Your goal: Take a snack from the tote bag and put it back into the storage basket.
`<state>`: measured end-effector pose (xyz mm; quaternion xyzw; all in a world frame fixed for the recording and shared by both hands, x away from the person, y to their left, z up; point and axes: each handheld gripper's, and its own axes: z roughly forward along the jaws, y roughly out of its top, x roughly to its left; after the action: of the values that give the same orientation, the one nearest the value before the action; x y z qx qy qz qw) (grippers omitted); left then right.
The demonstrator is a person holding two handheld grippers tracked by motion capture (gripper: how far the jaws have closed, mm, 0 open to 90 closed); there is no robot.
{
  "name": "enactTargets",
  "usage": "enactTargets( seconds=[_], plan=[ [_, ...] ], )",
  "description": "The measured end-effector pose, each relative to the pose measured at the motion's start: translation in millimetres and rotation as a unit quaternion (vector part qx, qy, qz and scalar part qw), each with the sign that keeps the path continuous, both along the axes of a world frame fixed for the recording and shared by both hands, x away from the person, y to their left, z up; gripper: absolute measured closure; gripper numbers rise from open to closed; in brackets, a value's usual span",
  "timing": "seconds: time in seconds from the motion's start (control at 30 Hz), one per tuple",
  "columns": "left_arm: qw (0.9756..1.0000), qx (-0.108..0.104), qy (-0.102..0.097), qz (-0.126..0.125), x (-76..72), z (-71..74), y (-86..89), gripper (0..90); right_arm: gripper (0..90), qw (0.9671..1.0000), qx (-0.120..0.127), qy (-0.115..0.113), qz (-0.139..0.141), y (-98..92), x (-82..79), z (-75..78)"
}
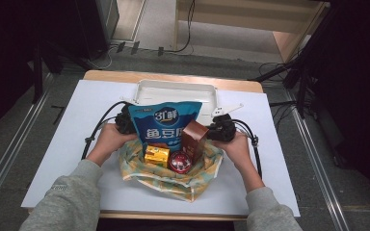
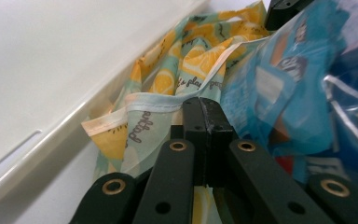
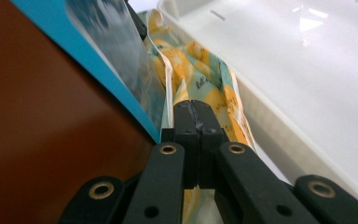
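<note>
The lemon-print cloth bag sits near the front edge of the tabletop, its mouth open and slumped. In it stand a tall blue snack pouch and a brown carton, with a yellow box and a round red pack in front. A white tray lies behind it toward the far edge. The left tongs and right tongs flank the bag, mostly hidden by the hands.

In the left gripper view, the left tongs are pinched together on the bag's hem, the blue pouch blurred alongside.

In the right gripper view, the right tongs are clamped on the bag's yellow fabric, between the pouch and the tray; the carton is cut off at the picture's edge.
</note>
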<state>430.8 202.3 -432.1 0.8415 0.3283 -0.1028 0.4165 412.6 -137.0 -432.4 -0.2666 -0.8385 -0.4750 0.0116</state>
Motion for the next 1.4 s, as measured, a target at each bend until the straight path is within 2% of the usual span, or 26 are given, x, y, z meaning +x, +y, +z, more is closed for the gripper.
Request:
enactTargets(
  seconds=[0.1, 0.13, 0.27, 0.3, 0.4, 0.67, 0.87, 1.17, 1.2, 1.33, 1.4],
  plan=[
    [1.0, 0.003, 0.002, 0.003, -0.4, -4.9, -1.8, 90.0, 90.0, 1.0, 0.001, -0.005, 0.001, -1.0, -0.5, -5.9],
    [1.0, 0.002, 0.002, 0.001, -1.5, -9.2, -2.5, 90.0, 90.0, 1.0, 0.0, 0.003, 0.005, -2.2, 0.4, -11.7],
    [1.0, 0.003, 0.009, 0.003, -2.5, -18.8, -1.3, 90.0, 90.0, 0.9999, -0.012, 0.004, 0.008, -2.2, 0.1, -17.3],
    [0.9999, 0.004, 0.011, 0.006, -2.6, -21.1, -0.5, 90.0, 90.0, 0.9999, -0.014, 0.0, 0.007, -2.6, -0.5, -20.1],
    [0.9998, 0.01, 0.013, 0.007, -2.1, -25.0, 0.2, 90.0, 90.0, 0.9997, -0.022, 0.008, 0.0, -5.2, -0.3, -27.8],
    [0.9995, 0.022, 0.019, 0.008, -1.8, -33.2, -1.2, 90.0, 90.0, 0.9991, -0.041, 0.011, -0.004, -4.9, -3.4, -38.2],
    [0.9994, 0.026, 0.024, 0.009, -1.3, -39.3, 2.3, 90.0, 90.0, 0.9983, -0.048, 0.027, -0.02, -7.0, -7.1, -49.8],
    [0.9994, 0.028, 0.013, 0.015, -5.6, -40.1, 6.9, 90.0, 90.0, 0.998, -0.053, 0.016, -0.032, -10.4, -10.7, -52.7],
    [0.9991, 0.037, 0.011, 0.018, -7.3, -38.3, 8.3, 90.0, 90.0, 0.9976, -0.058, 0.014, -0.036, -12.2, -12.2, -51.8],
    [0.9986, 0.049, 0.003, 0.018, -11.6, -36.0, 10.2, 90.0, 90.0, 0.997, -0.063, 0.018, -0.042, -16.9, -16.2, -50.7],
    [0.9988, 0.042, 0.008, 0.023, -13.8, -37.1, 15.2, 90.0, 90.0, 0.9968, -0.064, 0.017, -0.045, -18.7, -18.7, -50.2]
  ],
)
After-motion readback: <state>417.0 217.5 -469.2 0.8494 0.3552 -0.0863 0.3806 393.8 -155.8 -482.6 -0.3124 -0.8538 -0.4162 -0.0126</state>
